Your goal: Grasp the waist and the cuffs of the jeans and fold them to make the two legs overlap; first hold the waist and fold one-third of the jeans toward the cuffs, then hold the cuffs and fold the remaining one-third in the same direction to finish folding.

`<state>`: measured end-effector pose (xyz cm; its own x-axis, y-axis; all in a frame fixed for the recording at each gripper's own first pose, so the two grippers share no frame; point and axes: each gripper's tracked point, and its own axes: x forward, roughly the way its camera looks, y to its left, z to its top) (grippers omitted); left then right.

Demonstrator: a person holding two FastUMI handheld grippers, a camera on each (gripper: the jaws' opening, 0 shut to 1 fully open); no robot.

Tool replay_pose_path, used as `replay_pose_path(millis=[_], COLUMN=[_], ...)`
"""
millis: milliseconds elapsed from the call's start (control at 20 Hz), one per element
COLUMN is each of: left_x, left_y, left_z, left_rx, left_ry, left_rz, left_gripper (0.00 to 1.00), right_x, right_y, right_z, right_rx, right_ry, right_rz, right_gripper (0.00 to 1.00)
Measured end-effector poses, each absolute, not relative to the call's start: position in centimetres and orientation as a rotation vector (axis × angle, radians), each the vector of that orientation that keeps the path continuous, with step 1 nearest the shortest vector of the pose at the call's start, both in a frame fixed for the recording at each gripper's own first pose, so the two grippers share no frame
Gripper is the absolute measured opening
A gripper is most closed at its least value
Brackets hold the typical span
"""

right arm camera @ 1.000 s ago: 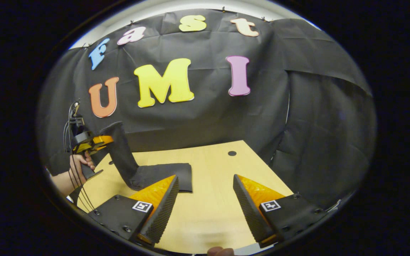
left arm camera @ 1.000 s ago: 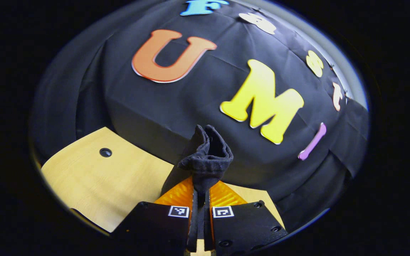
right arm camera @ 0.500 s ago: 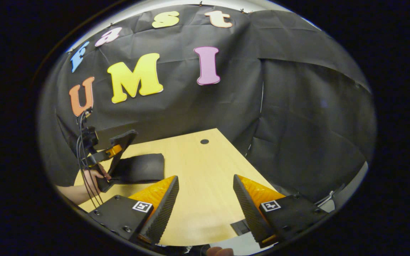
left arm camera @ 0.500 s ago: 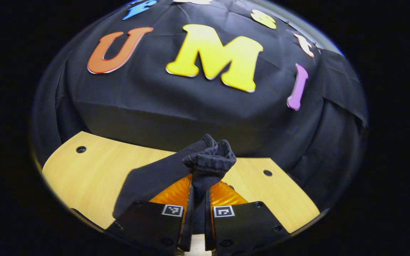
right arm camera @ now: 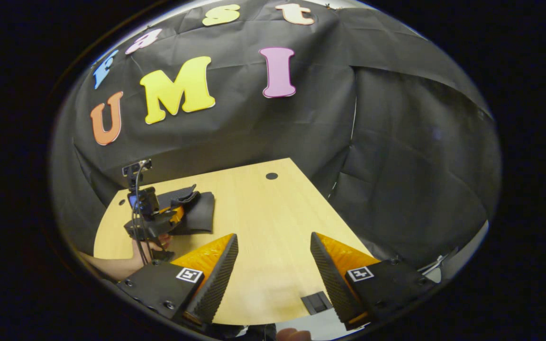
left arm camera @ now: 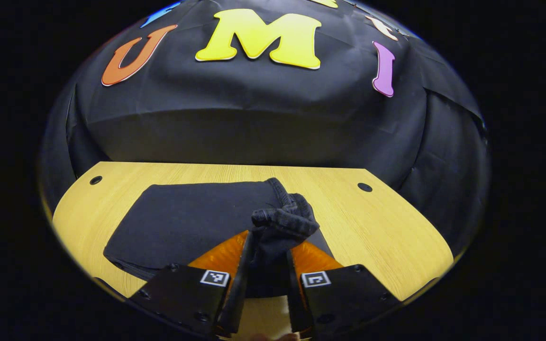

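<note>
Lowered since a second ago: left gripper point(left arm camera: 263, 284) has brought the bunched end of the jeans point(left arm camera: 187, 220) from up in the air down onto the folded stack. Left gripper view: fingers pinch that bunched fabric between them; the dark jeans lie flat on the wooden table point(left arm camera: 386, 232), spreading left and far from the fingertips. Right gripper view: right gripper point(right arm camera: 273, 274) has fingers spread wide, nothing between them, over bare table at the near right. Jeans sit far left, well apart from it, with the left gripper on them and a hand point(right arm camera: 147, 246) holding it.
</note>
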<state>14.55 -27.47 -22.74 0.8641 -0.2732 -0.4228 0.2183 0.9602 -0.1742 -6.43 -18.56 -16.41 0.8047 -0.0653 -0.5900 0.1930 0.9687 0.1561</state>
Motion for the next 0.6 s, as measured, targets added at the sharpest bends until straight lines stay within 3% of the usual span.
replay_pose_path(millis=[50,100,250,350,400,600], left_x=[14.4,14.3,13.8,13.1,12.8,10.8], left_y=[-27.8,-27.9,-28.7,-29.4,-29.5,-30.8], left_z=[-22.9,-22.7,-22.3,-22.7,-22.5,-20.2], left_rx=[-0.123,-0.118,-0.133,-0.138,-0.13,-0.182], left_ry=[0.464,0.463,0.467,0.498,0.497,0.492], left_rz=[-0.259,-0.257,-0.276,-0.299,-0.299,-0.35], left_gripper=[0.48,0.6,0.68,0.83,1.0,0.98], right_x=[-6.2,-6.1,-6.0,-5.9,-5.9,-5.6], right_y=[-18.4,-18.1,-17.9,-17.7,-17.5,-16.8], right_z=[-16.3,-16.3,-16.1,-16.0,-16.0,-15.3], right_rx=[0.21,0.207,0.199,0.208,0.213,0.206], right_ry=[0.617,0.614,0.607,0.607,0.605,0.581], right_rz=[-0.133,-0.126,-0.114,-0.113,-0.113,-0.091], right_gripper=[0.95,0.94,0.94,0.94,0.94,0.92])
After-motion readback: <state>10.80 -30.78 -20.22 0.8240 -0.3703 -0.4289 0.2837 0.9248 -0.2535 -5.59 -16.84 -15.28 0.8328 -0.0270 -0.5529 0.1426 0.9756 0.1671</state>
